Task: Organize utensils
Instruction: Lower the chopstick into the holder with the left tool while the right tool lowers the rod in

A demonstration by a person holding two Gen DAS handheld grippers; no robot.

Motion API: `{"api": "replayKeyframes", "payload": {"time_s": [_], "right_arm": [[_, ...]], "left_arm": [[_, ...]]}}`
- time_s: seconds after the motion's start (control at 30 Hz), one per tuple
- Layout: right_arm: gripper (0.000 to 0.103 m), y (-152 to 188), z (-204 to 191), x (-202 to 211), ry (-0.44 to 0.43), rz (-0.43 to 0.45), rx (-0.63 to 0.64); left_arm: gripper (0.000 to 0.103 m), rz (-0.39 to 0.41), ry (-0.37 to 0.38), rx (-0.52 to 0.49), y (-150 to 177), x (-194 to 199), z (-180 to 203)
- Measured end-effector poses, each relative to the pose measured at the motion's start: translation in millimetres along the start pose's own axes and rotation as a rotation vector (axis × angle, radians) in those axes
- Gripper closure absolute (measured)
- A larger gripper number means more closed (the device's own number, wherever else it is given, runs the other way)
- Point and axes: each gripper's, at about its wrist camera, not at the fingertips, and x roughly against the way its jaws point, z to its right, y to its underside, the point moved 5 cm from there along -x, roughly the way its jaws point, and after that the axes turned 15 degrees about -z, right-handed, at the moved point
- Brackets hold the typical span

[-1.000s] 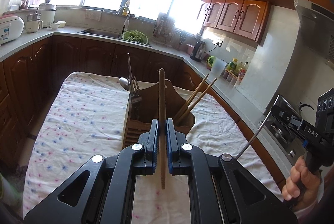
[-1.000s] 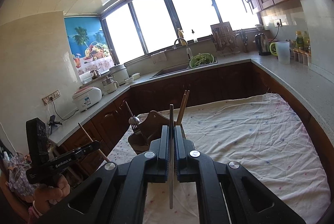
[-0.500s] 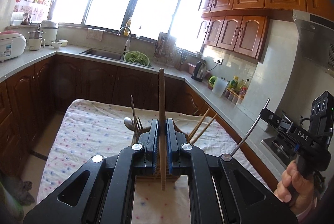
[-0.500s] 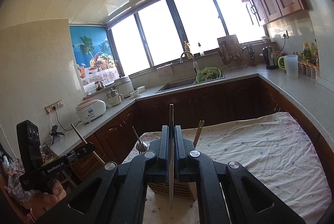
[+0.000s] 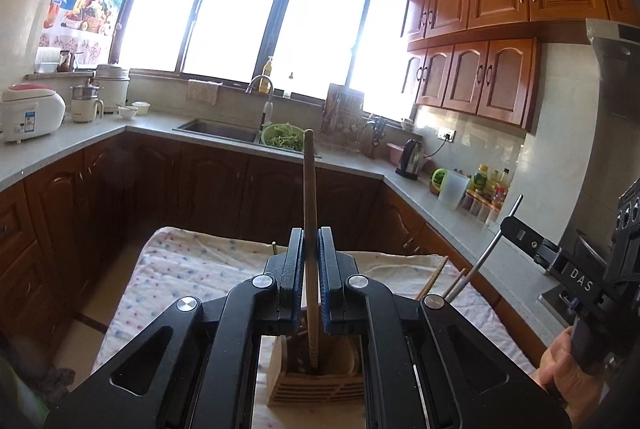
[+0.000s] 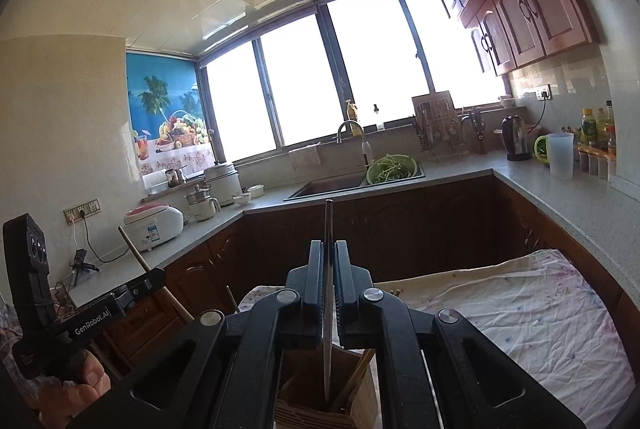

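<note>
My left gripper [image 5: 310, 249] is shut on a wooden stick-like utensil [image 5: 309, 189], held upright; its lower end reaches into the wooden utensil holder [image 5: 316, 385] below the jaws. My right gripper [image 6: 329, 261] is shut on a thin metal utensil [image 6: 328, 225], also upright, with its lower end inside the same holder [image 6: 316, 389]. Wooden chopsticks [image 5: 434, 275] lean out of the holder's right side, also seen in the right wrist view [image 6: 360, 369]. Each gripper shows in the other's view: the right one [image 5: 520, 235] at the right, the left one [image 6: 156, 277] at the left.
The holder stands on a table under a white dotted cloth [image 6: 520, 309]. Dark wood cabinets and a grey counter [image 5: 100, 133] wrap around it, with a sink [image 5: 218, 129], a rice cooker [image 5: 30, 113], a kettle [image 6: 516, 143] and bottles [image 5: 486, 185].
Both grippers have moved closer over the holder and tilted up. The holder has dropped to the bottom of both views, and the lower ends of both held utensils now reach into it.
</note>
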Motion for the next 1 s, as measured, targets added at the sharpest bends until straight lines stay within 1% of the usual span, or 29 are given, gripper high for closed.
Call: {"api": "replayKeyframes", "payload": {"time_s": [0.17, 0.4, 0.47, 0.6, 0.9, 0.93, 1.0], "right_arm": [[0.098, 25, 6, -25, 0.018, -0.047, -0.004], [0.098, 57, 17, -47, 0.008, -0.145, -0.047], [0.098, 60, 21, -46, 0.009, -0.142, -0.056], [0.098, 59, 26, -45, 0.002, -0.166, -0.079], [0.097, 57, 23, -48, -0.001, -0.181, -0.073], [0.093, 57, 23, -49, -0.005, -0.184, -0.073], [0.092, 58, 23, -50, -0.017, -0.189, -0.077]], "left_arm": [[0.097, -0.072, -0.019, 0.026, 26, -31, -9], [0.097, -0.15, -0.023, 0.029, 51, -52, -12], [0.097, -0.139, -0.022, 0.022, 53, -51, -10], [0.097, -0.152, -0.019, 0.024, 50, -50, -9], [0.097, -0.169, -0.04, 0.031, 49, -51, -8], [0.094, -0.175, -0.046, 0.031, 50, -51, -8], [0.079, -0.193, -0.051, 0.036, 51, -51, -7]]}}
